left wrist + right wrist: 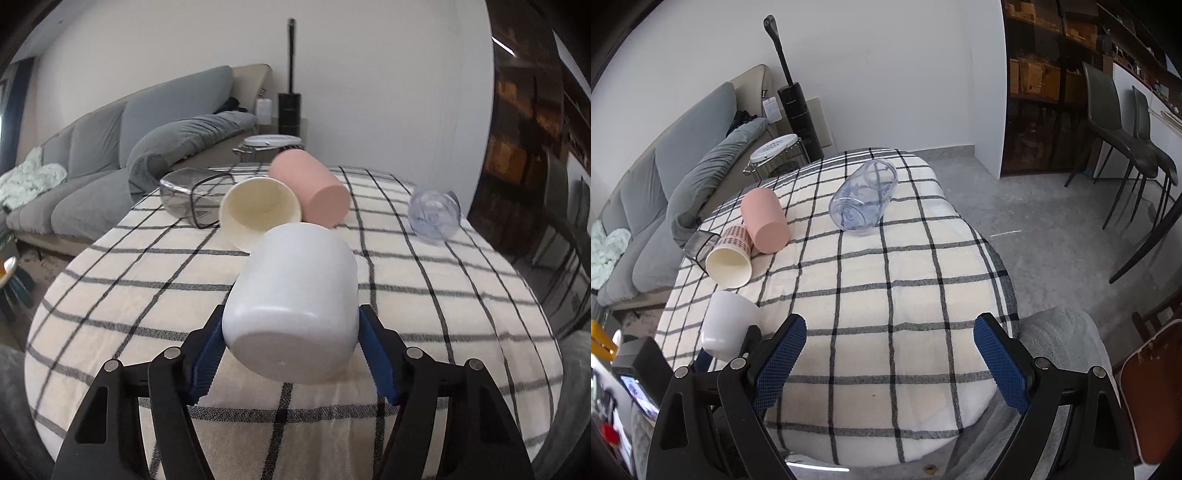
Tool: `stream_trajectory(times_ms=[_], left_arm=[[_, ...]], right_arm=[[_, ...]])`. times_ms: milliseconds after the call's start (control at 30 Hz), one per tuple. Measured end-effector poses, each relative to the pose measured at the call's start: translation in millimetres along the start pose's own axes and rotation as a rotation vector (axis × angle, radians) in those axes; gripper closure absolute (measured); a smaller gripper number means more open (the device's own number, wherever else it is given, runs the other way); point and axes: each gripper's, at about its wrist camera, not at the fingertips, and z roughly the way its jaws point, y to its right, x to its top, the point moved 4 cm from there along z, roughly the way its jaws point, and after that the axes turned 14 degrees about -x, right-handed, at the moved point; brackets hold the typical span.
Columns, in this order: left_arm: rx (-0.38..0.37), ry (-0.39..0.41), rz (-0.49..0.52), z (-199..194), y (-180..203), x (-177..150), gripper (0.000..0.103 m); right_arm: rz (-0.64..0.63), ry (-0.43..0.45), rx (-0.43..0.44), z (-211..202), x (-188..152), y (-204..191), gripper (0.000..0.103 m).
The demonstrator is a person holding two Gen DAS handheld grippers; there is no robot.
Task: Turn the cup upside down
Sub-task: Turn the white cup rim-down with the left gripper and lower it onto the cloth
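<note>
White cup [291, 302]: on its side above the checked tablecloth [424, 295], base toward camera, clamped between left gripper [290, 350] pads. Right gripper [890, 350]: wide apart, holding nothing, over tablecloth.

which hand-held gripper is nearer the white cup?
Left. The left hand-held gripper clamps the white cup between its pads; the right hand-held gripper hangs open over the checked tablecloth, beside it.

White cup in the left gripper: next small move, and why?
Probably keep rotating the wrist until the rim faces down, then lower. The left gripper clamps the white cup tilted, base toward the camera, rim not yet facing the checked tablecloth. The right gripper is open and empty.
</note>
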Motion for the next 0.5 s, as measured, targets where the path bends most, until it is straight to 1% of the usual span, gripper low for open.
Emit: stream_trajectory(times_ms=[67,100,167,200,267,333,367,400,433,500], left_arm=[[0.004,-0.047,0.019,-3,2,5,0.035],[-0.012,-0.08,0.015,-9,2,10,0.035],[0.013,-0.152,0.025,-13,0,15,0.035],[0.006,-0.215,0.014,-12,-3,17,0.035],[0.052,-0.385,0.006,-8,-11,17,0.035],[0.037,-0.532,-0.029,-9,-19,18,0.036],[0.042,-0.592,-0.025,-11,-21,22,0.036],[0.031,-0.62,-0.027,-13,-22,26,0.036],[0.024,-0.669,-0.015,-13,-22,32,0.036],[0.011,-0.742,-0.002,-10,-20,42,0.036]], right_arm=[[0.005,-0.009,0.005,-3,1,0,0.011],[0.01,-0.016,0.007,-4,3,1,0.011],[0.025,-0.035,0.012,-10,8,1,0.011],[0.03,-0.04,0.015,-13,10,1,0.011],[0.018,-0.063,0.001,-18,18,-2,0.011],[0.017,-0.092,0.005,-22,25,-6,0.011],[0.013,-0.102,0.008,-24,28,-7,0.011],[0.006,-0.111,0.014,-26,33,-10,0.011],[0.003,-0.113,0.018,-28,35,-11,0.011],[-0.01,-0.134,0.023,-29,40,-15,0.011]])
